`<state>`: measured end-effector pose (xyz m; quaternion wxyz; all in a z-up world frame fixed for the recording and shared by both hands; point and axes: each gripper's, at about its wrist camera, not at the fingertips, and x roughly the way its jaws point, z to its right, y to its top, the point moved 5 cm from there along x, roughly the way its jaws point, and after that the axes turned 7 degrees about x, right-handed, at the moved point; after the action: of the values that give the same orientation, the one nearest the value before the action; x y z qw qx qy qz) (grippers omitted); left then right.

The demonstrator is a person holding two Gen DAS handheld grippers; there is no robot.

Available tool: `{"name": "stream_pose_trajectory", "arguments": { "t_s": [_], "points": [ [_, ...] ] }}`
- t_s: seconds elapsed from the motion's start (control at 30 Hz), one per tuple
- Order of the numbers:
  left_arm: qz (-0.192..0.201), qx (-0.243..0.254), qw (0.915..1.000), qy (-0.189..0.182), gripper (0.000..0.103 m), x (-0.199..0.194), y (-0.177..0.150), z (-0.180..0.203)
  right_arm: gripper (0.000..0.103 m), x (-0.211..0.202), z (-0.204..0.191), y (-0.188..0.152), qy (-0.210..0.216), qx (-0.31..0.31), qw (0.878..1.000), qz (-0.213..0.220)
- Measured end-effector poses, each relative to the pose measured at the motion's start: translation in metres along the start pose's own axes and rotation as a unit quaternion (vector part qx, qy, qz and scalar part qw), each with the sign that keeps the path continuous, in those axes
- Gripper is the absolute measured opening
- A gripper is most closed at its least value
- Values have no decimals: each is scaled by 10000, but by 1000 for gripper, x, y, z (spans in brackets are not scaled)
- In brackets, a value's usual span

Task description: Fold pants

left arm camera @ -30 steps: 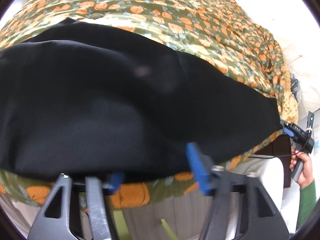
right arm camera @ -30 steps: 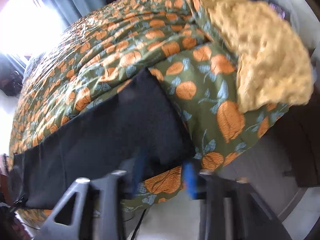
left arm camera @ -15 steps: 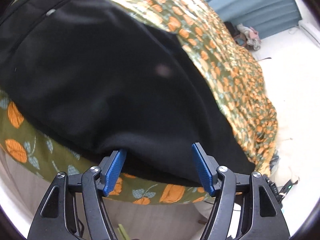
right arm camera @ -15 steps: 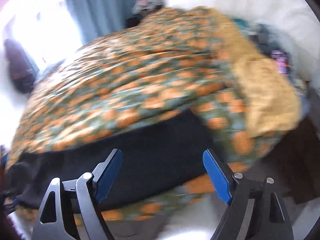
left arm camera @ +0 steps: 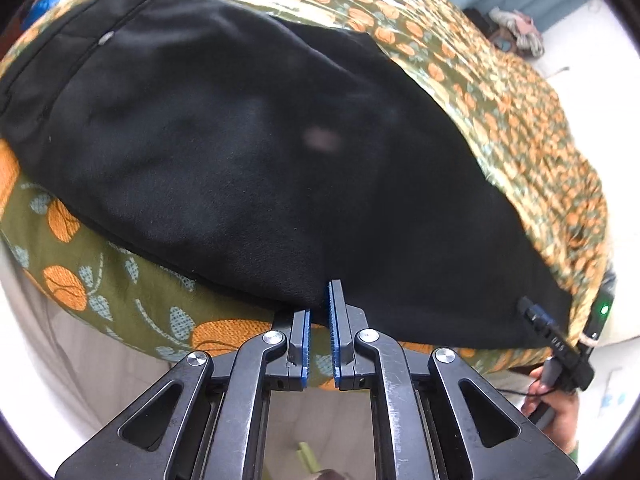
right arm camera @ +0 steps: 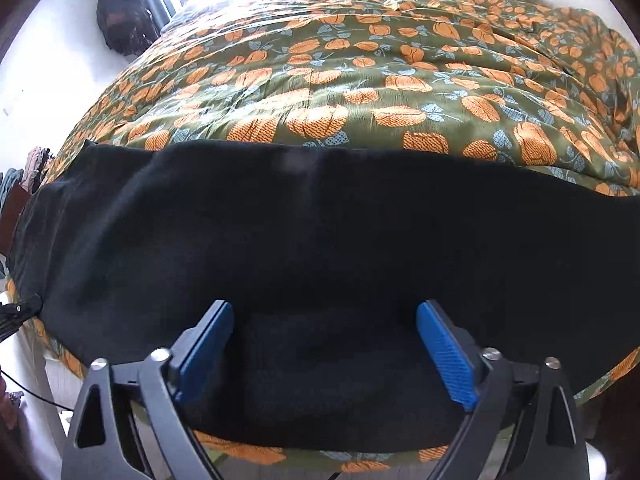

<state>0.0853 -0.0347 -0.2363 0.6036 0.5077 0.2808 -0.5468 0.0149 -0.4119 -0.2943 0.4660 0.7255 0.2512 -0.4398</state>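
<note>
Black pants lie flat along the near edge of a bed, on a green bedspread with orange flowers. My left gripper is shut, its blue pads pinching the near edge of the pants towards the waistband end. In the right wrist view the pants stretch from left to right. My right gripper hovers over their near edge, its jaws opening wide. Black fabric lies beneath and between the pads, which do not press on it.
The bedspread covers the whole bed beyond the pants. The bed edge drops to a pale floor just below both grippers. A dark bag sits by the bright window, and a clothes pile lies beyond the bed.
My left jaws have closed from wide open onto the pants' near edge. My right gripper has swept from the pants' end to their middle, and its jaws have widened.
</note>
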Motion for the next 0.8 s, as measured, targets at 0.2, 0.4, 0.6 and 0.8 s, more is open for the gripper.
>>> {"name": "stream_pose_trajectory", "arguments": {
  "t_s": [0.2, 0.4, 0.6, 0.8],
  "points": [
    [-104, 219, 9996, 147, 11, -3, -6, -1, 103, 5, -5, -3, -115, -48, 9997, 232],
    [-292, 444, 9958, 740, 69, -29, -23, -11, 103, 6, -4, -3, -90, 9, 9991, 405],
    [725, 876, 9890, 946, 80, -97, -8, -2, 103, 6, -4, -3, -86, 23, 9987, 506],
    [1459, 1159, 9788, 855, 96, -92, 57, 19, 103, 7, -4, -4, -95, 31, 9984, 556]
  ]
}}
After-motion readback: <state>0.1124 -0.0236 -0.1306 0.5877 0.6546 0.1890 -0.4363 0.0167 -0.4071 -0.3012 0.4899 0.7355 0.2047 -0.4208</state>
